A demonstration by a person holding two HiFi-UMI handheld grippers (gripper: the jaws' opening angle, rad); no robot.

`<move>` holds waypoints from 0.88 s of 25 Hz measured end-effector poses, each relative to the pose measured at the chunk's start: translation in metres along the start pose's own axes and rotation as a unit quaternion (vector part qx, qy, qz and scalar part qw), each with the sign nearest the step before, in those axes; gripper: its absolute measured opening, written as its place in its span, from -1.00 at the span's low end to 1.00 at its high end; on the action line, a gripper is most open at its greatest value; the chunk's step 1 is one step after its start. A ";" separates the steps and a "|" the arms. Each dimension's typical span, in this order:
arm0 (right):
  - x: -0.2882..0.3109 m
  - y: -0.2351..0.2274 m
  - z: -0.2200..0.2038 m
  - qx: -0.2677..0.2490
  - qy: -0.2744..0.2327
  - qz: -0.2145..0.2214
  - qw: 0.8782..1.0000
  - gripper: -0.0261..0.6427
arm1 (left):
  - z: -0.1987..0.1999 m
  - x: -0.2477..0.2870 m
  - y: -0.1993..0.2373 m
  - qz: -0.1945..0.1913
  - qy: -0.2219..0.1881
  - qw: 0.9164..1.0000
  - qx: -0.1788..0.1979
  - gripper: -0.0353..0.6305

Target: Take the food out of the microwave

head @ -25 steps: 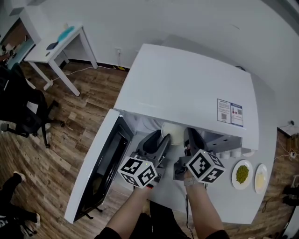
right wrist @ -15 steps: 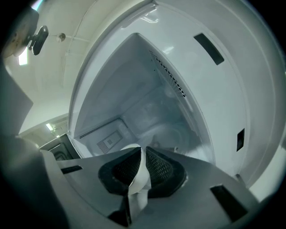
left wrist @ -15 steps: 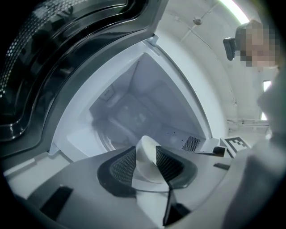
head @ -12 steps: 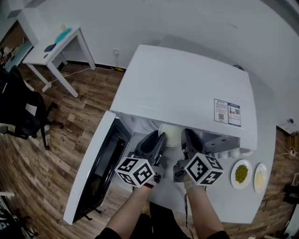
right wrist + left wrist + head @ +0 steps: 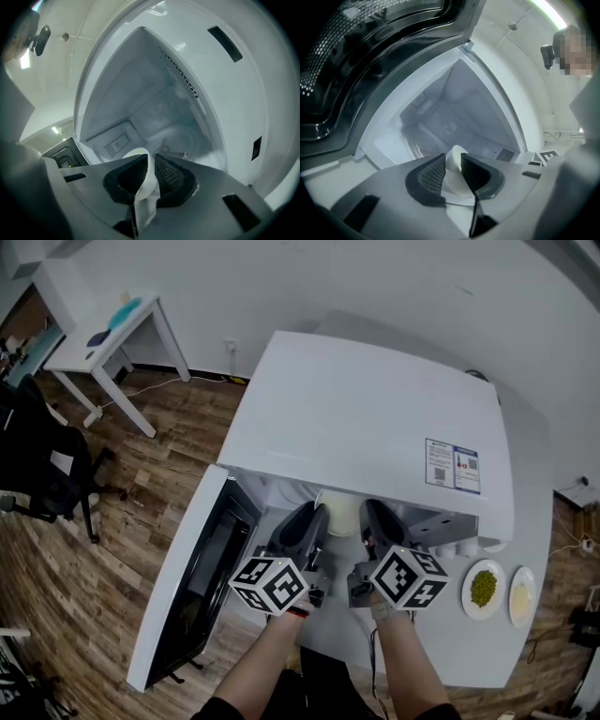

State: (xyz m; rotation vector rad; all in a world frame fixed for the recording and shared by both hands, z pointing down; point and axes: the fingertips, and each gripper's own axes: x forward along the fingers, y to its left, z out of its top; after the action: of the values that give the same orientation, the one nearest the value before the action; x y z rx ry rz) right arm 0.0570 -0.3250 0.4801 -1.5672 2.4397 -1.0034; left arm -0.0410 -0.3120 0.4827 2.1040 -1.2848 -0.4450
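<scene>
The right hand-held gripper (image 5: 149, 164) is clenched on the rim of a white dish (image 5: 146, 186), the thin edge pinched between its ribbed pads. The left hand-held gripper (image 5: 453, 164) is closing, with the opposite rim standing between its jaws but, as far as I can judge, not yet squeezed from both sides. The dish sits just inside the mouth of the microwave (image 5: 366, 418), whose door (image 5: 187, 596) hangs wide open at its left; what the dish carries cannot be seen. So the door is open and one grip is made, while the second grip, the lift out and the set-down are left. To the right of the microwave, on the tabletop (image 5: 534, 521), lie a plate of green food (image 5: 484, 588) and a plate of pale yellow food (image 5: 522, 597). Compared with a second ago, the left jaws stand narrower, while both grippers and the dish keep much the same place at the microwave mouth.
</scene>
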 end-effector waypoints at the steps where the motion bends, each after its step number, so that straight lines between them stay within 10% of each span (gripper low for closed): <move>1: 0.000 0.000 0.000 -0.003 0.000 -0.001 1.000 -0.77 | 0.000 0.000 0.000 0.000 0.000 1.000 0.001 -0.59; 22: -0.020 0.004 0.001 0.001 -0.015 -0.010 1.000 -0.77 | 0.000 -0.009 -0.016 -0.028 0.015 0.999 0.030 -0.60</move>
State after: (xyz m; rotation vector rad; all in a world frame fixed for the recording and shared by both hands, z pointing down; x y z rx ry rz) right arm 0.0639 -0.3084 0.4716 -1.5959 2.4066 -0.9779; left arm -0.0344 -0.2987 0.4719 2.1915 -1.2396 -0.4025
